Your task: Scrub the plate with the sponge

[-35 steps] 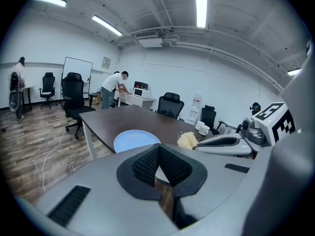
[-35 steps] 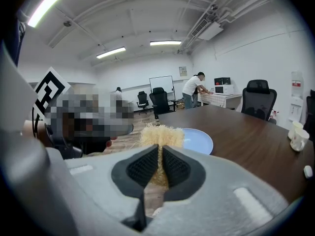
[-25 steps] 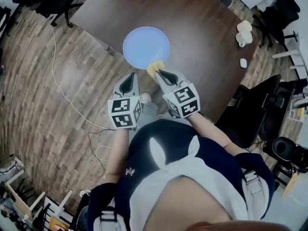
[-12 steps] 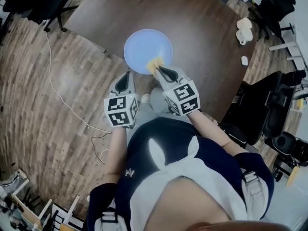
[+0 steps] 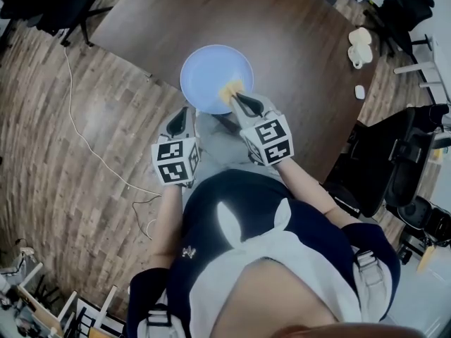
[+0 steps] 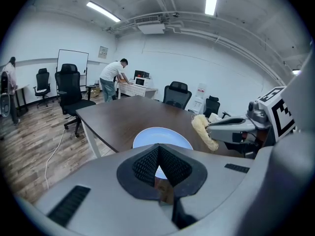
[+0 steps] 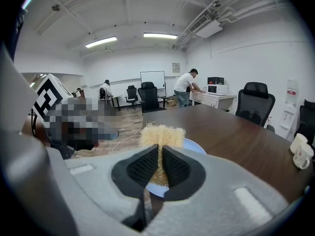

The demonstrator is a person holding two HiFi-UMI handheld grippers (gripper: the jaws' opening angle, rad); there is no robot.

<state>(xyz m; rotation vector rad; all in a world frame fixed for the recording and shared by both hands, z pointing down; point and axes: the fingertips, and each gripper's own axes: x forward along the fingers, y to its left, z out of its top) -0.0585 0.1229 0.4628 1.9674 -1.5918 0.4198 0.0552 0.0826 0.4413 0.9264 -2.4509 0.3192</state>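
A pale blue plate lies on the dark brown table, close to its near edge. My right gripper is shut on a yellow sponge, which it holds over the near right part of the plate. In the right gripper view the sponge stands up between the pads, with the plate just behind it. My left gripper hangs off the table's edge, near left of the plate, shut and empty. From the left gripper view I see the plate ahead and the sponge to its right.
Two white cups and a small white object sit at the table's far right. Black office chairs stand to the right and at the upper left. A cable runs over the wooden floor. People stand at the room's far end.
My right gripper has carried the sponge forward from the plate's near rim to over its near right part. The left gripper has barely moved.
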